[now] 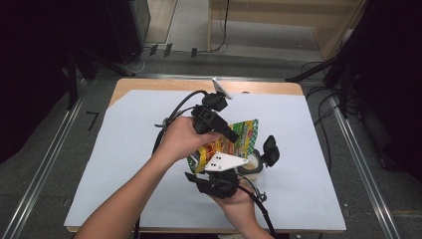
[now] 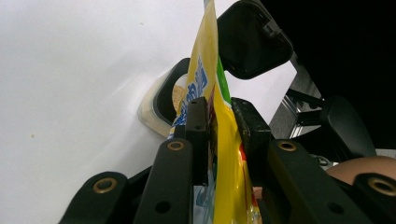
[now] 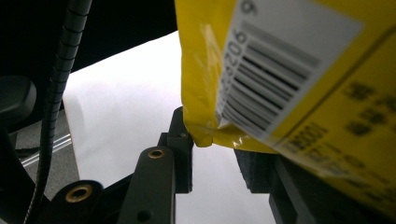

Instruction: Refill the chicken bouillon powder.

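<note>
Two tongs (image 1: 234,133) (image 1: 219,172), one yellow pouch (image 1: 238,137), one container (image 1: 251,167).

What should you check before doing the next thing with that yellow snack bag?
1. Left gripper pinching the yellow bag: ok, both pads press its sides.
2. Right gripper gripping the bag's corner: cannot tell; the corner sits between the jaws, but contact is unclear.
3. Bag off the white sheet: ok, it is held up in the air.
4. Round container below the bag: ok, it sits under the bag's lower end with its black lid flipped up.
5. Bag open: cannot tell.
</note>
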`<state>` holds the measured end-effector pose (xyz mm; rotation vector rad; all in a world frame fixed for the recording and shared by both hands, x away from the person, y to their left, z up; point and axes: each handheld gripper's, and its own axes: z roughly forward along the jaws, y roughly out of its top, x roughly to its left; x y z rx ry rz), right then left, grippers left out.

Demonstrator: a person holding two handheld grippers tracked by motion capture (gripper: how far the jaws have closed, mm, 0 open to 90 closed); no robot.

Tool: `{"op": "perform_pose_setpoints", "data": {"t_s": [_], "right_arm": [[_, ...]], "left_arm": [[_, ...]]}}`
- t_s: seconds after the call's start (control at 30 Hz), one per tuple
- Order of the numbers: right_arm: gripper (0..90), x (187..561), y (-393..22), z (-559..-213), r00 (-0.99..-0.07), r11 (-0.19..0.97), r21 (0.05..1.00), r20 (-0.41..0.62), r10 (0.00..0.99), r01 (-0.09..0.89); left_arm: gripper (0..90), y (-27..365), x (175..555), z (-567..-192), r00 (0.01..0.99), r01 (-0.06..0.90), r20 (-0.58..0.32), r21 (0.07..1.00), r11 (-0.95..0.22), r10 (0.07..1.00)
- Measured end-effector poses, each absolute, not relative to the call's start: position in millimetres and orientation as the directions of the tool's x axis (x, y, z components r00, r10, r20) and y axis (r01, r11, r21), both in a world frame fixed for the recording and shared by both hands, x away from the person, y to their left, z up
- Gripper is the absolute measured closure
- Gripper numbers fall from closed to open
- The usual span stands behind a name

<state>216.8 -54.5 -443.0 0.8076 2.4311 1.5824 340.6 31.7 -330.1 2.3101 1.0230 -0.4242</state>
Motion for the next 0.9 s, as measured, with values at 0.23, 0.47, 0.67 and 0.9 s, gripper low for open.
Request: {"op": "perform_pose_setpoints", "data": {"t_s": [0.23,0.47,0.67,0.9], "right_arm": [[70.3,216.6,-54.4,-443.2,-0.849,0.310,0.878,0.176,0.498,0.364],[70.4,216.5,-54.5,-443.1,-0.847,0.309,0.877,0.179,0.500,0.368],[70.4,216.0,-54.8,-441.6,-0.847,0.301,0.879,0.185,0.499,0.370],[70.4,215.4,-55.1,-439.6,-0.846,0.299,0.879,0.187,0.500,0.371]], "left_arm": [[78.2,31.9,340.4,-330.3,0.657,0.752,-0.492,0.374,-0.542,0.571],[78.1,31.2,339.3,-329.7,0.666,0.745,-0.481,0.382,-0.547,0.570],[78.1,31.4,340.3,-329.2,0.667,0.743,-0.488,0.390,-0.544,0.562],[78.0,31.5,340.5,-328.6,0.668,0.743,-0.489,0.396,-0.540,0.561]]}}
